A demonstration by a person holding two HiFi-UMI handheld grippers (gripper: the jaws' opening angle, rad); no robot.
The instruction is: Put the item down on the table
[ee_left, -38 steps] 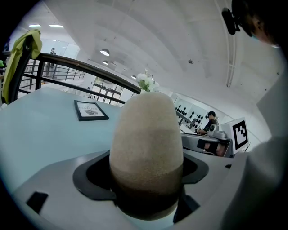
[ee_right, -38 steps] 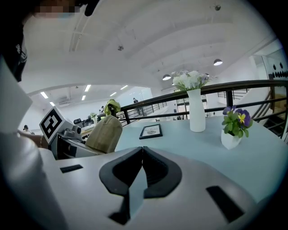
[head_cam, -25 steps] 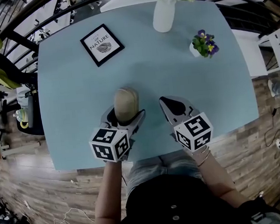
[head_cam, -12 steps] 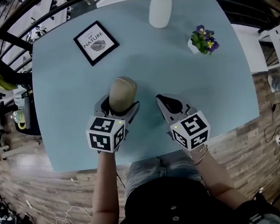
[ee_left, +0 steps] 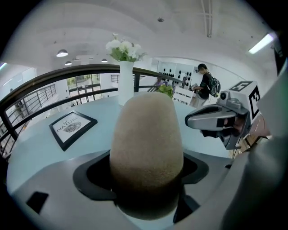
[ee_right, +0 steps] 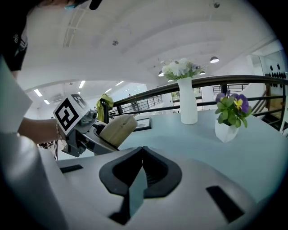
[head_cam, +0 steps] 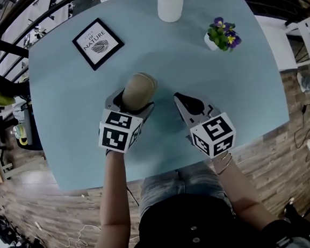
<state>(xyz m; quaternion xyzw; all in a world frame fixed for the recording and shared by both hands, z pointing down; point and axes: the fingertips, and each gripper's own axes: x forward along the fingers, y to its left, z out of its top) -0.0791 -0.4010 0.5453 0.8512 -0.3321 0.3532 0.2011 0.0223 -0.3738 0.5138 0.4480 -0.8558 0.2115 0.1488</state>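
A tan, egg-shaped item [head_cam: 138,90] with a rough sandy surface sits between the jaws of my left gripper [head_cam: 132,98], which is shut on it above the light blue table [head_cam: 67,101]. In the left gripper view the item [ee_left: 146,143] fills the middle and stands out past the jaws. My right gripper [head_cam: 185,102] hovers to the right of it, shut, with nothing held. The right gripper view shows its jaws [ee_right: 143,168] closed together and the left gripper with the item [ee_right: 118,128] off to the left.
A black-framed print [head_cam: 98,43] lies at the table's far left. A white vase [head_cam: 170,5] stands at the far edge. A small pot of purple flowers [head_cam: 221,34] sits at the far right. A black railing [head_cam: 8,47] curves round the table's left side.
Both grippers moved a little further from the body over the table. The left one, still holding the item, tilted so the item points more to the right.
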